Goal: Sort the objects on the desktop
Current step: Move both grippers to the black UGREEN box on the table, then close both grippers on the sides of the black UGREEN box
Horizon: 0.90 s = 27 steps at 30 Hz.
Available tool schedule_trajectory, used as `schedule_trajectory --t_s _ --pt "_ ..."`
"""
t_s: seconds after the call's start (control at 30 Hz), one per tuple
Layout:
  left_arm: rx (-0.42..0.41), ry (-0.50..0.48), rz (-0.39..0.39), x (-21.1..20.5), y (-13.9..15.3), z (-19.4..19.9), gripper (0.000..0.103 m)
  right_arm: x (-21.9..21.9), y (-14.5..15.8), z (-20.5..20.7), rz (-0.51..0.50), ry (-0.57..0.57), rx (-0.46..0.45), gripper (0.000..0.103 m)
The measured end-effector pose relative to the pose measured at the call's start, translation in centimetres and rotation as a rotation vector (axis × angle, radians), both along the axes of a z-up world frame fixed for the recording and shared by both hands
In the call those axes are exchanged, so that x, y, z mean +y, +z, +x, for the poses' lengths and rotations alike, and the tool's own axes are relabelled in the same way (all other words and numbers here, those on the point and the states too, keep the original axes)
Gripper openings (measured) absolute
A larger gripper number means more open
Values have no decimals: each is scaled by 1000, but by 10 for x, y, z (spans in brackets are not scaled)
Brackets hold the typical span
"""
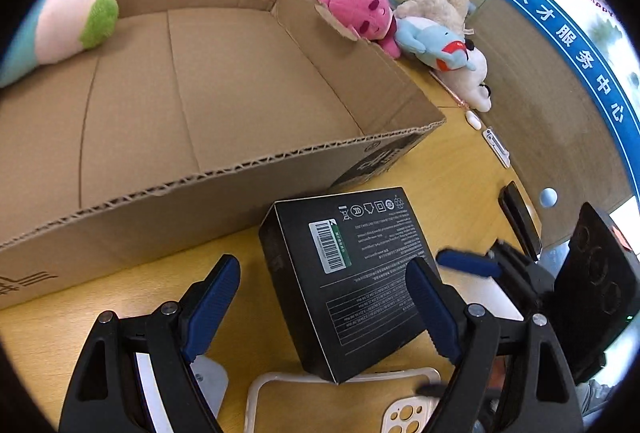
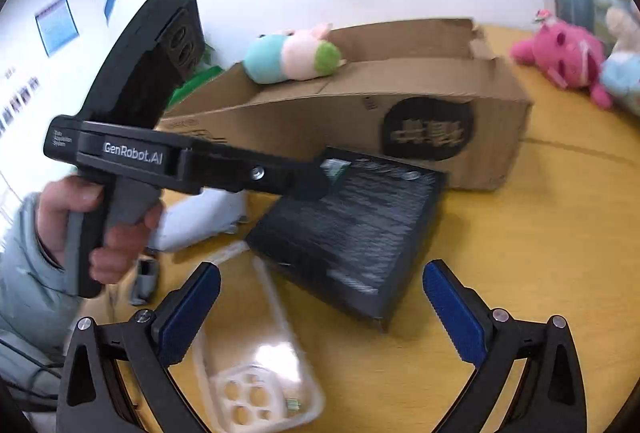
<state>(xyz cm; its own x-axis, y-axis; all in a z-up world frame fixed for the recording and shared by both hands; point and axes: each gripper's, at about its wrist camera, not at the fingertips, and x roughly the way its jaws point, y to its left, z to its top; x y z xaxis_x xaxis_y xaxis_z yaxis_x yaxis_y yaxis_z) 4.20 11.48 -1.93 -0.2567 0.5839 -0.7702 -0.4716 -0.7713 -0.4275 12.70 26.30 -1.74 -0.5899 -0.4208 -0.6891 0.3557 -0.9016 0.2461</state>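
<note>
Left gripper point(image 1: 324, 305) is hanging wide open, straddling the black box point(image 1: 344, 273), likely lining up a grab. Box is lying flat just in front of the carton point(image 1: 208, 189), one end propped on the phone case point(image 1: 340, 389). Right gripper point(image 2: 322, 313) is also gaping, empty, hovering near the box.

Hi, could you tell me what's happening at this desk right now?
A person is sorting desk items with a handheld gripper in each hand. The left gripper is open around a black box lying on the wooden desk, not yet clamped on it. The right gripper is open and empty, near the box and a clear phone case. A large cardboard box behind holds one plush toy; more plush toys lie beside it.
</note>
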Motion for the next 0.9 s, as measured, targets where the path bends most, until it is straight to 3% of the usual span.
schedule_trajectory --t_s 0.07,0.23,0.4,0.63,0.9 --pt "-9 2 4 3 -4 0 85 1 -7 -9 65 -15 -19 103" --pt "-48 -41 10 10 -14 5 79 -5 -16 -27 0 35 -77 103" --pt "-44 -30 22 4 -16 9 76 -4 -10 -14 -32 101 -54 102" --pt "-29 -39 53 3 -17 8 72 -15 -18 -23 137 61 -61 99" --pt "58 -12 74 -8 7 30 68 -21 -5 -1 140 35 -2 92"
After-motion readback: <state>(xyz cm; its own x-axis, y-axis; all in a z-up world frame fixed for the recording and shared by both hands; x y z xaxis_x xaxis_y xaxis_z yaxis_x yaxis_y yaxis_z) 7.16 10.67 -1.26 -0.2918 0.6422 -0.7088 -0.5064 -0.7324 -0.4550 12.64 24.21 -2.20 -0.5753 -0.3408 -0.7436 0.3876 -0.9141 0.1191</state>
